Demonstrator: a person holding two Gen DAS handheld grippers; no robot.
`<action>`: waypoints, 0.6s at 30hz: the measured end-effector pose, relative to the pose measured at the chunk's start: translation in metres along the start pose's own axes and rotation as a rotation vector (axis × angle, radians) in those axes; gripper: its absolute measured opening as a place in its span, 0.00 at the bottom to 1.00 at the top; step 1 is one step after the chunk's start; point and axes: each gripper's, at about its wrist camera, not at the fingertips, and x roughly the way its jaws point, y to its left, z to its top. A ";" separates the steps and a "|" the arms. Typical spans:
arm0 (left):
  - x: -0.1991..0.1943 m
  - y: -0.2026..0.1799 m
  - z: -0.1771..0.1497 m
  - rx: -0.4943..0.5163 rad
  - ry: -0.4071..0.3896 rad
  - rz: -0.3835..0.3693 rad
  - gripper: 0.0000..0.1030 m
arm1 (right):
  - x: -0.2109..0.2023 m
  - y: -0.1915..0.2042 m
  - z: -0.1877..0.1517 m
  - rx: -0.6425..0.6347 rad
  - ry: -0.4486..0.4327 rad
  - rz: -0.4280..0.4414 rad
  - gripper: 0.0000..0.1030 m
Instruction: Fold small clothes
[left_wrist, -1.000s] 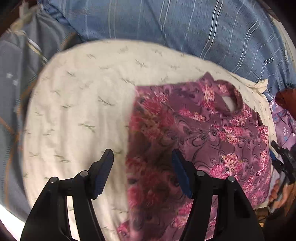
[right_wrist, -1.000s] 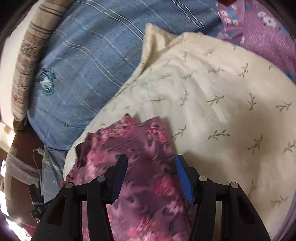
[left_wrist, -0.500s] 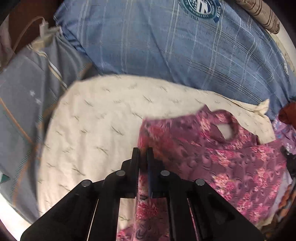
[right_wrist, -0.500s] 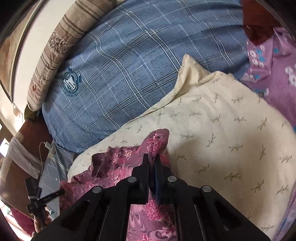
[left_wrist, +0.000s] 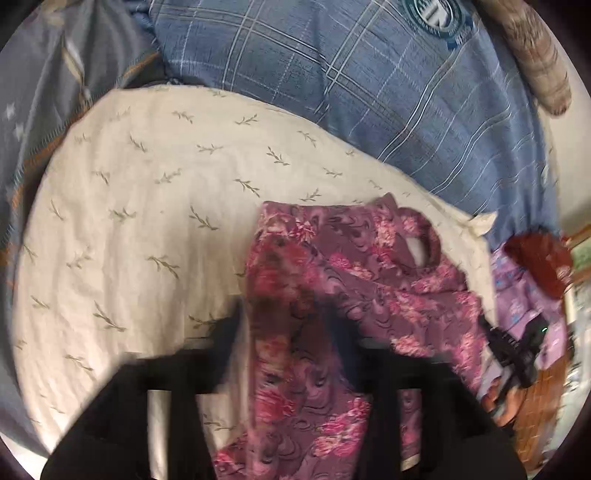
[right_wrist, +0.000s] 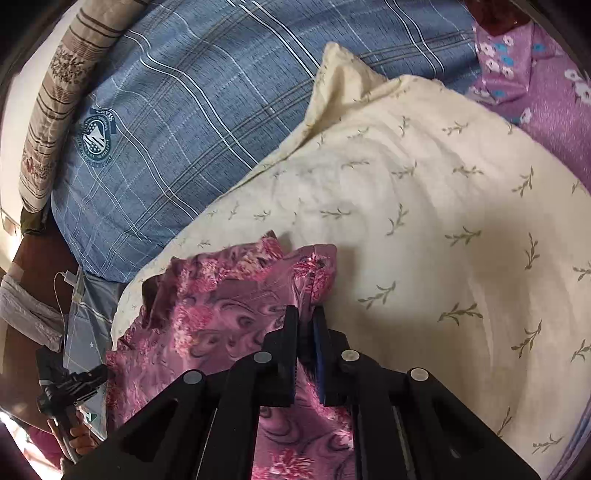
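Garment: pink-and-mauve floral cotton top (left_wrist: 332, 295), lying on the cream leaf-print pillow (left_wrist: 147, 221), neck hole towards the blue plaid cushion (left_wrist: 332, 74).
Left gripper (left_wrist: 284, 332): blurred, fingers spread wide astride the near edge, holding nothing.
Right gripper (right_wrist: 304, 350): pinched tight on a raised corner of the top.
Advice: keep the pinch firm, carry the corner low across, align edges before letting go.

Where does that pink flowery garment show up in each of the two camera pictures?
Left wrist view: pink flowery garment lies lower centre-right, running between the fingers.
Right wrist view: it sits lower left, its edge pinched by the fingers.
Shared landmark: cream leaf-print pillow beneath it.
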 end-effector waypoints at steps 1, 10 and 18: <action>-0.003 -0.002 0.001 0.012 -0.019 0.033 0.61 | 0.001 -0.002 0.000 0.002 0.003 -0.007 0.15; 0.017 -0.006 -0.002 0.038 0.043 0.005 0.16 | 0.019 -0.014 0.003 0.034 0.019 0.025 0.36; -0.037 -0.031 -0.017 0.091 -0.151 0.094 0.03 | -0.021 0.017 0.012 -0.069 -0.084 0.081 0.04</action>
